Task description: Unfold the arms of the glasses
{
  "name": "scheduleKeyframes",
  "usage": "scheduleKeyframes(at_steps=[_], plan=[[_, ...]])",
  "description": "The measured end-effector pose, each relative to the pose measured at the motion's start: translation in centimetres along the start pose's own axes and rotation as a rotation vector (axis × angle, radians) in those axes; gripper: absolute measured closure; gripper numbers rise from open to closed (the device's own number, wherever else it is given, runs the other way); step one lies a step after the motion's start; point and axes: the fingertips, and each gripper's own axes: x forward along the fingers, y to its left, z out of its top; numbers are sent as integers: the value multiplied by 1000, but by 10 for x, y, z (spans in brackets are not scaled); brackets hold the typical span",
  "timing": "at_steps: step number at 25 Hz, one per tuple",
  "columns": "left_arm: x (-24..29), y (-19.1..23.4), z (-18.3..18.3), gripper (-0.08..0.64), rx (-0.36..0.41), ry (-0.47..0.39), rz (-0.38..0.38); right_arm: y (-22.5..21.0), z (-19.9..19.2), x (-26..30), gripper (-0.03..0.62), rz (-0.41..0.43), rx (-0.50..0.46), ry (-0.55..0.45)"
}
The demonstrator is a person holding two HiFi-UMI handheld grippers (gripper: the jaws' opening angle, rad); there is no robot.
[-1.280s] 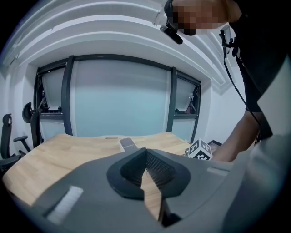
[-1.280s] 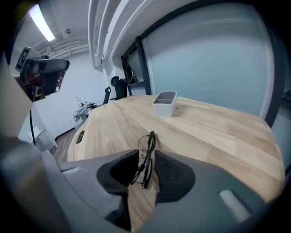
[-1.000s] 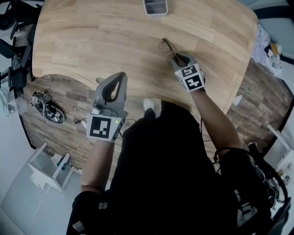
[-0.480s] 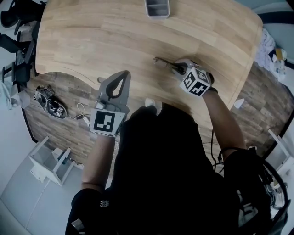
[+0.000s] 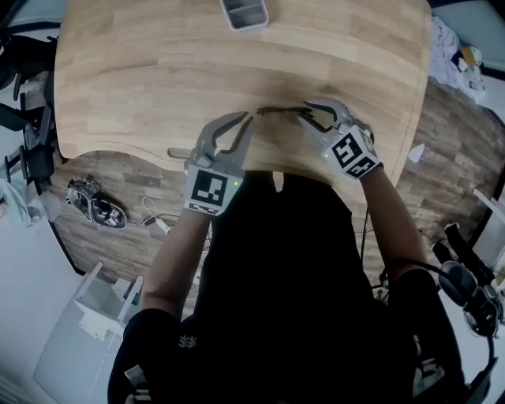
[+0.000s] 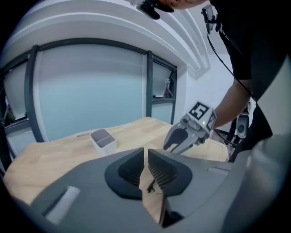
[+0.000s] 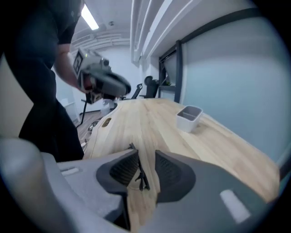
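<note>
The left gripper (image 5: 248,122) is now up at the glasses (image 5: 278,110), where a second ago it hung back over the floor short of the table (image 5: 158,71). The right gripper (image 5: 312,117) has rolled, so the frame now runs as a thin dark line between our two tools. Our left jaws have just been opening from shut and stand at a narrow slit, with a dark tip of the glasses (image 6: 150,185) in it, not yet pinched. Our right jaws have just been opening too and stand moderately apart. The frame (image 7: 142,175) lies against one pad, with wood showing on its other side, so we judge it loosely cradled rather than clamped. This looks to us like the set-up for drawing out one arm.

The glasses sit close to the table's curved near edge, and we cannot tell whether they rest on the wood. Beyond them the wood runs wide to the white tray (image 5: 243,11) at the far side, so any pull is safer made that way.
</note>
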Motion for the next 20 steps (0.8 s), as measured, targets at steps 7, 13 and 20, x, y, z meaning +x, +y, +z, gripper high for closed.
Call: scheduleKeyframes(at_steps=[7,13,20], plan=[[49,-32,-36,427,97,83,-244,24,21,-40,485,-221,91,-79],[79,-47,-54,389,220,146,-335,24,8,-51,485,-305,242,-122],[104,-63,-89,437,273,224,-362,19,-19,-67,485,-371,385,-144]])
